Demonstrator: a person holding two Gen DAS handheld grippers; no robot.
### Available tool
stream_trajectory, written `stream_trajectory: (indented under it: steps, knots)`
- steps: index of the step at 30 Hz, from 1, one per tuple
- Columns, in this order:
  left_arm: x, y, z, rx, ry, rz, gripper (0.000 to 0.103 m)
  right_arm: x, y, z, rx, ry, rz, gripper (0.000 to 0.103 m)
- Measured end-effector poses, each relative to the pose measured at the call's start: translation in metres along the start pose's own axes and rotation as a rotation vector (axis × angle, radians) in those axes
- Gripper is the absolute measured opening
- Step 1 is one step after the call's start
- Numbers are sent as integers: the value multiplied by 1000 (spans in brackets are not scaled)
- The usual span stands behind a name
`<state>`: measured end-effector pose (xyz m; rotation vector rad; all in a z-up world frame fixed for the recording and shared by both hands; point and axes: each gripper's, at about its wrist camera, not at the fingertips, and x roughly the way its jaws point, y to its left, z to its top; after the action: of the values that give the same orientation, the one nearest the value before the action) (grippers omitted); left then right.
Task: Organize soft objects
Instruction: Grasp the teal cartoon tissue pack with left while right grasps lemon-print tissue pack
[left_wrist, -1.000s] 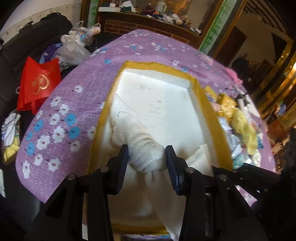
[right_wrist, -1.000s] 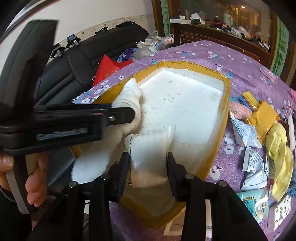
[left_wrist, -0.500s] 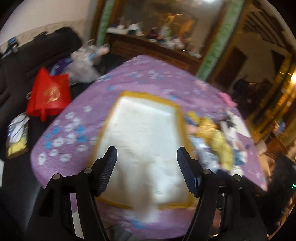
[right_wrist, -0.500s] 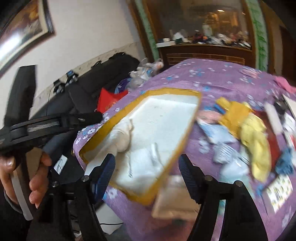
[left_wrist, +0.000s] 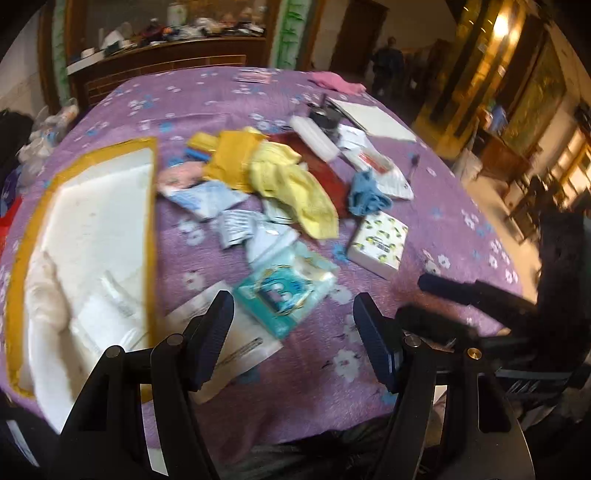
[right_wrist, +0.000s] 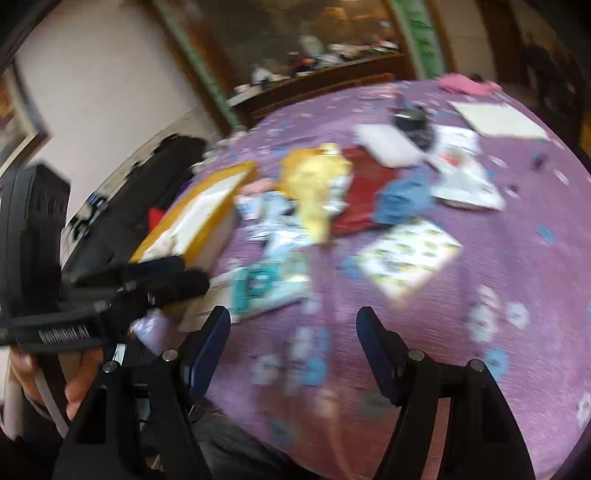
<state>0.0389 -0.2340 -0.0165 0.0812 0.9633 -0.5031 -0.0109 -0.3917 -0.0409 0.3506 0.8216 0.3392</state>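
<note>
both our grippers are spread wide with nothing in them, left gripper (left_wrist: 293, 338) and right gripper (right_wrist: 293, 341) hanging over the near edge of the purple floral tablecloth (left_wrist: 443, 192). the white cloth (left_wrist: 46, 299) and a white packet (left_wrist: 107, 317) lie in the near end of the yellow-rimmed foam box (left_wrist: 149, 206) at the table's left edge. a teal wipes pack (left_wrist: 284, 291) sits just past our left jaws, with the yellow cloth (left_wrist: 295, 188) and blue cloth (left_wrist: 367, 195) heaped mid-table.
</note>
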Motion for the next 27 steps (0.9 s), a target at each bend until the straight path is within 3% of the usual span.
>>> stream_trajectory:
  steps: [3,9,13,16,18,21,24,27]
  knots:
    - [12,-7,2,30,26,-46,68,-3,-13,3,46,-5,-26,71]
    - [43,6,26,-26,65,-145,68,2,-38,11,156,15,-49,71]
    - [62,9,17,-67,156,-180,68,19,-51,20,212,59,-74,71]
    - [47,3,5,-43,147,-230,68,27,-56,26,257,69,-101,71]
    - [45,-2,-1,-9,147,-187,68,33,-54,31,253,62,-146,71]
    - [40,-5,0,29,82,-81,68,46,-50,39,266,80,-210,71]
    - [30,5,11,-23,25,-126,69,53,-49,40,283,65,-262,71]
    - [43,7,20,-5,26,-108,71,58,-49,42,263,36,-315,71]
